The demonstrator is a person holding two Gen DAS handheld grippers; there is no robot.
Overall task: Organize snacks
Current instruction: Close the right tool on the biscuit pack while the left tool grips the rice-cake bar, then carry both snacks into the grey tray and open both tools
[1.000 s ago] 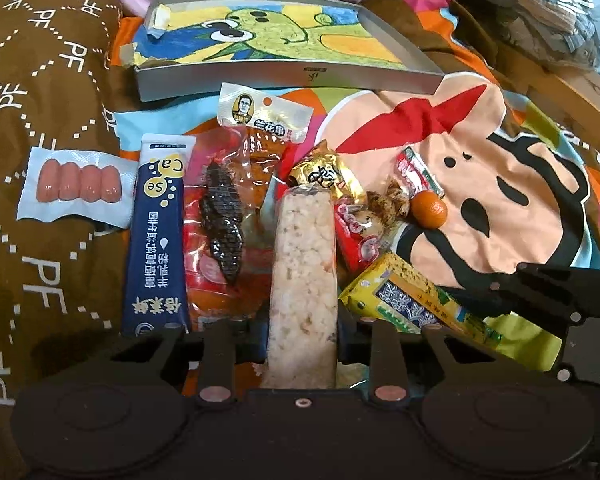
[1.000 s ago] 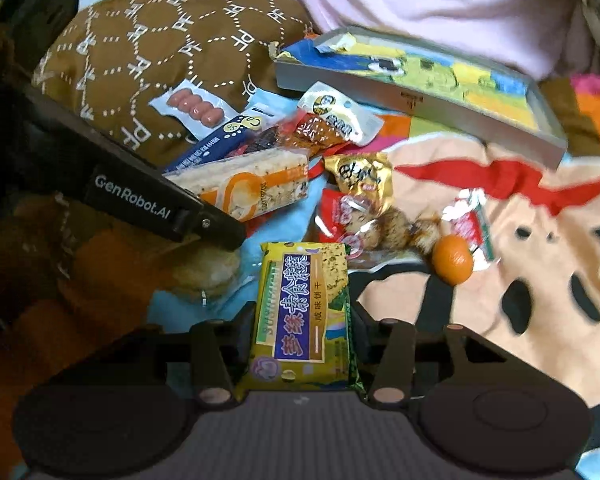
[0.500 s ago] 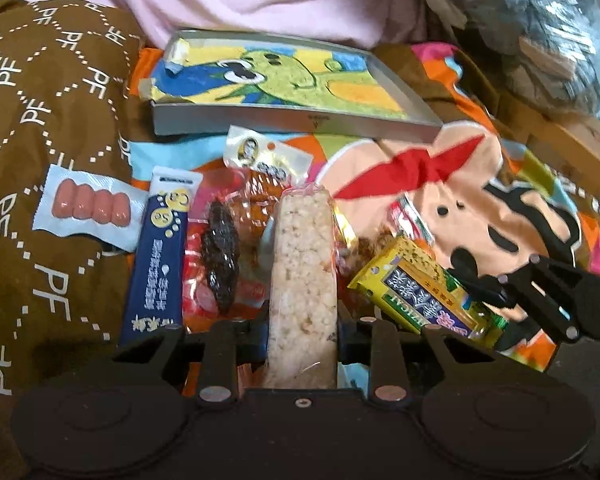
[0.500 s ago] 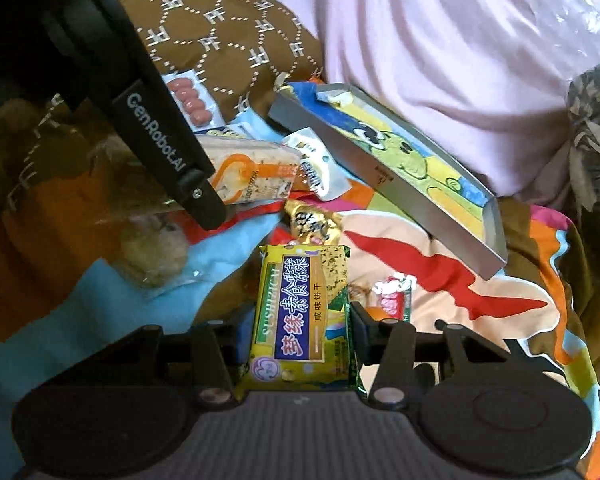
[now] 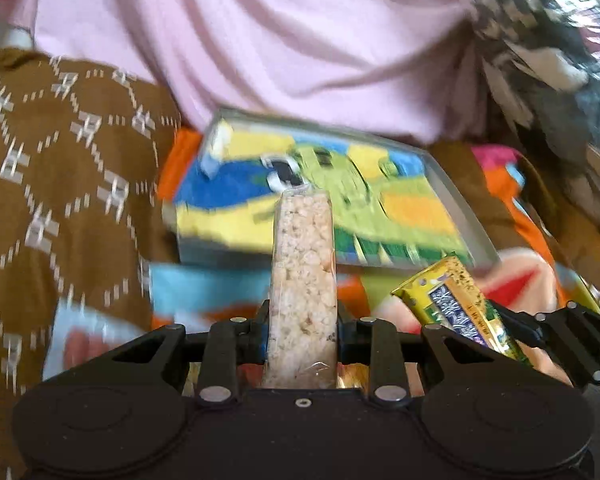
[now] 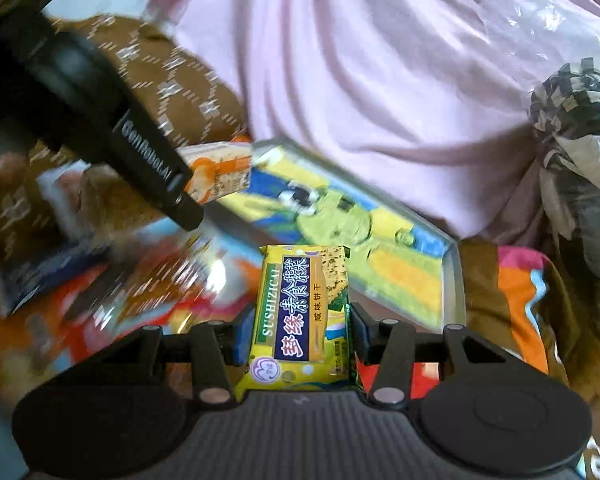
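My left gripper (image 5: 302, 316) is shut on a long clear-wrapped puffed rice bar (image 5: 302, 276), held up in front of the grey tray (image 5: 460, 216) with a cartoon lining. My right gripper (image 6: 298, 328) is shut on a yellow cracker packet (image 6: 300, 308) with a dark blue label, lifted just before the same tray (image 6: 454, 280). In the right wrist view the left gripper (image 6: 188, 216) reaches in from the upper left with the rice bar (image 6: 220, 172) over the tray's near corner. The cracker packet (image 5: 458, 308) and right gripper (image 5: 512, 332) show low on the right of the left wrist view.
A brown patterned cushion (image 5: 60, 184) lies left of the tray, with a sausage pack (image 5: 80, 344) blurred on it. Pink cloth (image 5: 280, 40) rises behind the tray. A plastic-wrapped dark bundle (image 6: 572, 128) sits at the right. Other snack packets (image 6: 100, 288) lie blurred on the colourful blanket (image 6: 516, 288).
Both grippers have risen off the snack pile and moved toward the tray, each carrying its packet. The tray now looks larger and closer, and the loose snacks have dropped below the views.
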